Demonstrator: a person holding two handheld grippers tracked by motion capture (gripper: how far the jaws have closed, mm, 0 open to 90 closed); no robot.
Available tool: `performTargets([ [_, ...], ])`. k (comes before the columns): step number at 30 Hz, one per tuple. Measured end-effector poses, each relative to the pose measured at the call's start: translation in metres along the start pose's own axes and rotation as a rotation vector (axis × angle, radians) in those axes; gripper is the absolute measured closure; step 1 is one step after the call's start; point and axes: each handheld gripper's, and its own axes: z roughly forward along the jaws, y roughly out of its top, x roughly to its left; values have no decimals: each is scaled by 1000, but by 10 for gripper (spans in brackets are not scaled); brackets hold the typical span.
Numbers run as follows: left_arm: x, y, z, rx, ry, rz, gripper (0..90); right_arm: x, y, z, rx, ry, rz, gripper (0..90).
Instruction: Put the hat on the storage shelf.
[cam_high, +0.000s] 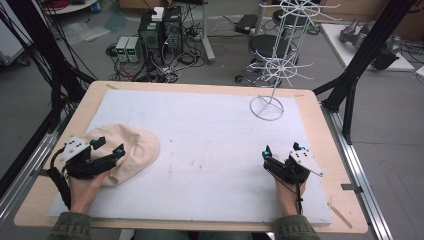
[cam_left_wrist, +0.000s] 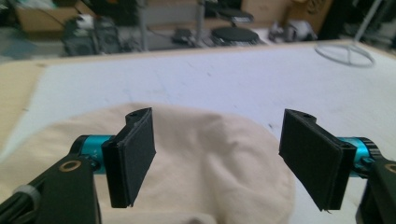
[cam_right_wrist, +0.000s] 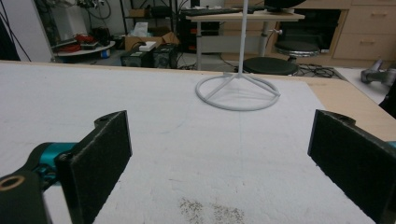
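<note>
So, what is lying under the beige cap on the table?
The beige cap rests on the white mat, which covers the wooden table. The left hand-held gripper hovers open above it. Anything beneath the cap is hidden by its fabric.

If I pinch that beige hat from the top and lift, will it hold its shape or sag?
The hat will probably sag: it lies slumped on the mat with soft folds, like thin cloth. It looks light, so the open left gripper should lift it easily. Pushed, it would likely bunch up rather than slide.
</note>
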Motion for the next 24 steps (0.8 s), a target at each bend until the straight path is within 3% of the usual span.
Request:
performTargets([
  [6,-4,-3,9,72,-43,7,269,0,0,0,-1,3,0,50],
  [7,-4,-4,12,108,-64,3,269,0,0,0,0,3,0,50],
  [11,-4,-6,16,153,-93,-16,271,0,0,0,1,6,3,50],
  [24,-3,-13,28,247,-111,5,277,2,0,0,9,17,9,50],
])
